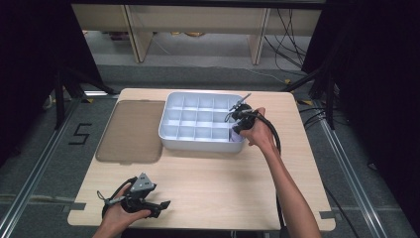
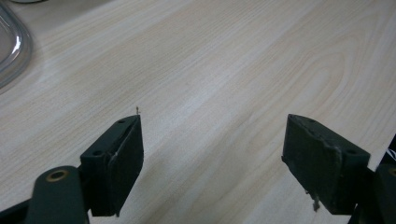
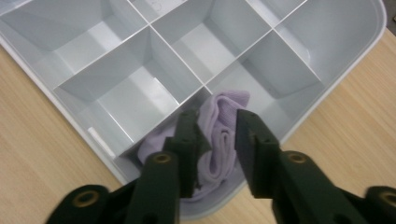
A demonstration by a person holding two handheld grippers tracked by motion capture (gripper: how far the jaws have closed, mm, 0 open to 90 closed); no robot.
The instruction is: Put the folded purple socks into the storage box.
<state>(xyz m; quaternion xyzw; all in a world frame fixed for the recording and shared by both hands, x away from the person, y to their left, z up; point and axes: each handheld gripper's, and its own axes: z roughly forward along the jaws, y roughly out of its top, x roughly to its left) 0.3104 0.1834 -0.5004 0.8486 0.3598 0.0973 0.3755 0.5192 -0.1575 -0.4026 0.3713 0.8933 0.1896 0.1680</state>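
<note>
Lilac cloth sits bunched in the tray's corner compartment, lower centre of frame, between the right gripper's part-closed jaws; grip uncertain. Left gripper is spread empty, lower left.

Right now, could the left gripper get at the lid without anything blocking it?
Probably yes. The left gripper is open over bare table, and the lid lies flat just ahead with nothing between them.
</note>
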